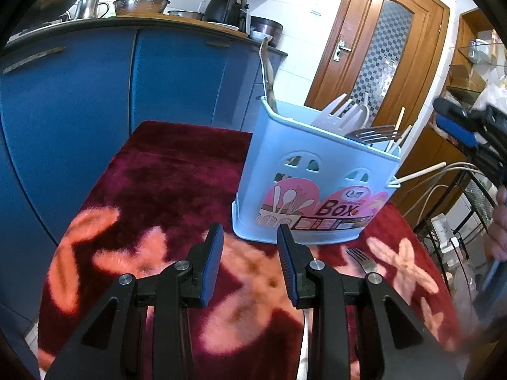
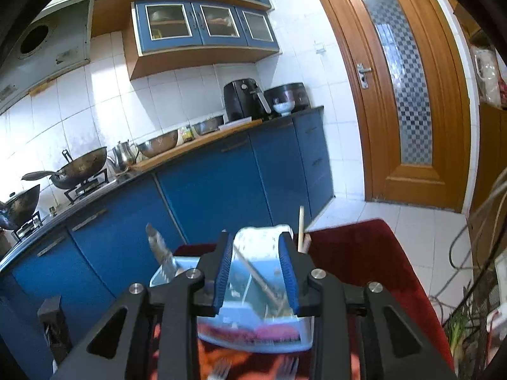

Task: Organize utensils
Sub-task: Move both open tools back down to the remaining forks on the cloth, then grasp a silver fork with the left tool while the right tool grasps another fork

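A light blue utensil box (image 1: 304, 186) stands on a red patterned cloth (image 1: 164, 174). It holds white plastic forks (image 1: 336, 112), metal forks (image 1: 374, 133), chopsticks (image 1: 418, 172) and a knife (image 1: 269, 72). My left gripper (image 1: 250, 232) hovers open over the cloth just in front of the box, with nothing between its pads. A metal fork (image 1: 364, 261) lies on the cloth to its right. My right gripper (image 2: 256, 237) is open above the box (image 2: 253, 332). A thin stick (image 2: 259, 275) slants inside the box below its pads and neither pad touches it. Blurred forks (image 2: 218, 370) lie beneath.
Blue kitchen cabinets (image 1: 79, 120) with a worktop of pans and an air fryer (image 2: 242, 99) run behind the table. A wooden door (image 2: 408, 95) stands at the right. Cables and a wire rack (image 1: 459, 221) crowd the table's right side, where a hand (image 1: 499, 231) shows.
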`<state>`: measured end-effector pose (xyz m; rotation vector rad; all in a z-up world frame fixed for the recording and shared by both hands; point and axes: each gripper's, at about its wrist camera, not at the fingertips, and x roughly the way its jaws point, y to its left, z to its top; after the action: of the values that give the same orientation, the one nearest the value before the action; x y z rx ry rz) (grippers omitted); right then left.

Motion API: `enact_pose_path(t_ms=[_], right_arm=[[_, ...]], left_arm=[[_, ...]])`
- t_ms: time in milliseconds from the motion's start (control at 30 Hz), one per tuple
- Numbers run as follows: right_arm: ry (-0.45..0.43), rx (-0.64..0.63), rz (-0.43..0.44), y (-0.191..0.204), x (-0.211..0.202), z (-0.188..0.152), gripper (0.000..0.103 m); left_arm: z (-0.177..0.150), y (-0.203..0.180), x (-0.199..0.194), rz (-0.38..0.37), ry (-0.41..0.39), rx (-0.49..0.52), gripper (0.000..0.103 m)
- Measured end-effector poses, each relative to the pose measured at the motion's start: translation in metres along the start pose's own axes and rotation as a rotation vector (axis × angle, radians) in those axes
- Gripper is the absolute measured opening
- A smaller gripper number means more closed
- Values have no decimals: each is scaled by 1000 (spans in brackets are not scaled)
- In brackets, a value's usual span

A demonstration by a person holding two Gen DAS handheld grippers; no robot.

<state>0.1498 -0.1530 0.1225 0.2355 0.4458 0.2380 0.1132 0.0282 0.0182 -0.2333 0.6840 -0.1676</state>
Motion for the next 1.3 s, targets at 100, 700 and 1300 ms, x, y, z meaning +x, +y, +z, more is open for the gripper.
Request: enact_pose_path(t_ms=[100, 700, 1300], right_arm=[[37, 6, -7, -3, -10, -13, 33], [392, -21, -75, -18, 13, -109, 33], [514, 53, -62, -49, 54, -128, 33]], left_arm=[[-1, -1, -2, -10, 17, -1, 35], [-23, -32, 14, -30, 229, 109, 35], [-25, -45, 67, -75, 392, 120, 35]])
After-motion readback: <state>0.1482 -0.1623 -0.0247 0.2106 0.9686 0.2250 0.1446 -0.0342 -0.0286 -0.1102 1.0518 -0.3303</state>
